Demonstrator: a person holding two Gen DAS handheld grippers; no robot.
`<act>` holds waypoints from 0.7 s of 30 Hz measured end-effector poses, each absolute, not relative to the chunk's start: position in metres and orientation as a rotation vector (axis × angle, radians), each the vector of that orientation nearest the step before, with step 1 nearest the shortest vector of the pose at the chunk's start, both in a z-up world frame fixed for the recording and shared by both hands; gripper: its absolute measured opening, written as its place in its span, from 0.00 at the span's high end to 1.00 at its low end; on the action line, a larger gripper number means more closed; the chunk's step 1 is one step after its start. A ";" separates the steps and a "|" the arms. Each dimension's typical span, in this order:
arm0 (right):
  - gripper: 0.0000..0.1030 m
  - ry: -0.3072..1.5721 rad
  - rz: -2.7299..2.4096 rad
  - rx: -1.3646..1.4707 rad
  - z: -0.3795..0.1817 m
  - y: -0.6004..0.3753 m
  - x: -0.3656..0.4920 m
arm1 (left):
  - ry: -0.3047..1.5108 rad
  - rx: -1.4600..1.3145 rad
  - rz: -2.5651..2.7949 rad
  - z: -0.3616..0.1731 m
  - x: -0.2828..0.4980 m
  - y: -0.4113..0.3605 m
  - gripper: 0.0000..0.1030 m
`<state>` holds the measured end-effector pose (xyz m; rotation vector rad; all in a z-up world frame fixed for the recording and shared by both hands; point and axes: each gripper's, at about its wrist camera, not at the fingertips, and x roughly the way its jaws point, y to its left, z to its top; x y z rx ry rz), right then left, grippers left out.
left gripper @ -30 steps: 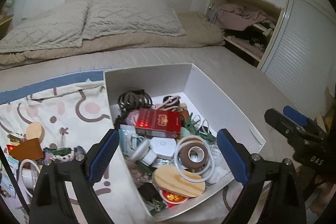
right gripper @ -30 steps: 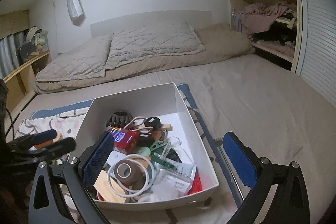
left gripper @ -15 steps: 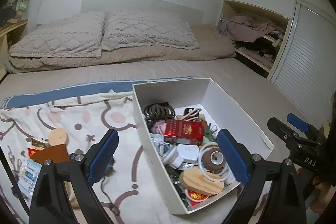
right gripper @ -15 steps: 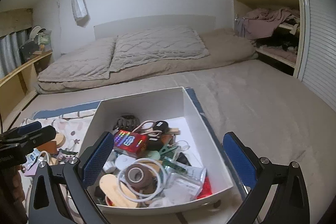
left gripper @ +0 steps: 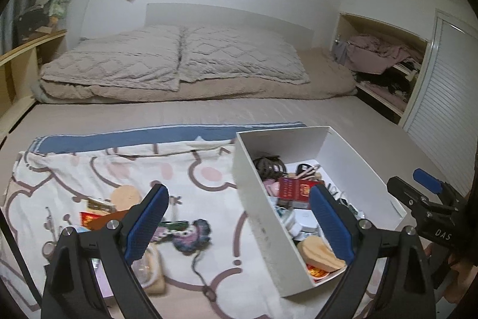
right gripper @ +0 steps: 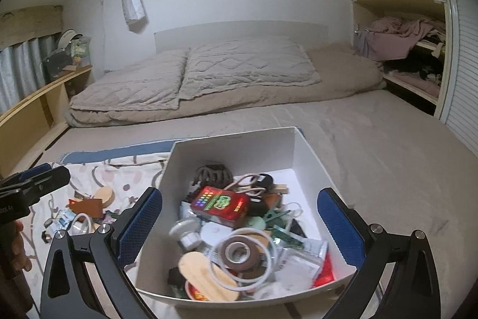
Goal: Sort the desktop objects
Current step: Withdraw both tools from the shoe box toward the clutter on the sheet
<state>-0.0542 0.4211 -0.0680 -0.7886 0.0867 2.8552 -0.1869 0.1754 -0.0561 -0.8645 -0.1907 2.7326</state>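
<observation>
A white box (right gripper: 233, 148) full of small items sits on the bed. It holds a red packet (right gripper: 221, 202), a brown tape roll (right gripper: 239, 253), a wooden oval (right gripper: 203, 271) and black hair ties (right gripper: 213, 172). My right gripper (right gripper: 240, 226) hovers open over the box's near end, holding nothing. My left gripper (left gripper: 239, 224) is also open and empty, straddling the box's left wall (left gripper: 260, 223). Left of the box, a patterned cloth (left gripper: 89, 169) carries loose items: a wooden disc (left gripper: 125, 196), a brown leather piece (left gripper: 101, 221) and a crocheted piece (left gripper: 191, 232).
Two grey pillows (left gripper: 179, 62) and a folded beige duvet (left gripper: 322, 82) lie at the head of the bed. An open closet with clothes (left gripper: 385, 59) is at the far right. A wooden shelf (right gripper: 35, 103) runs along the left wall.
Both grippers have drawn back and up from the box. The left view has swung leftward, so the box now sits to its right and more of the cloth shows.
</observation>
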 end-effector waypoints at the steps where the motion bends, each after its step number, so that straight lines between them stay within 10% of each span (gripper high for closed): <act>1: 0.00 0.089 2.859 -0.790 -0.068 0.418 -0.055 | -0.190 -0.861 2.742 -0.055 -0.186 0.171 0.07; 21: 0.00 -0.082 2.990 -0.767 -0.062 0.347 -0.065 | -0.264 -0.847 2.894 -0.042 -0.157 0.081 0.07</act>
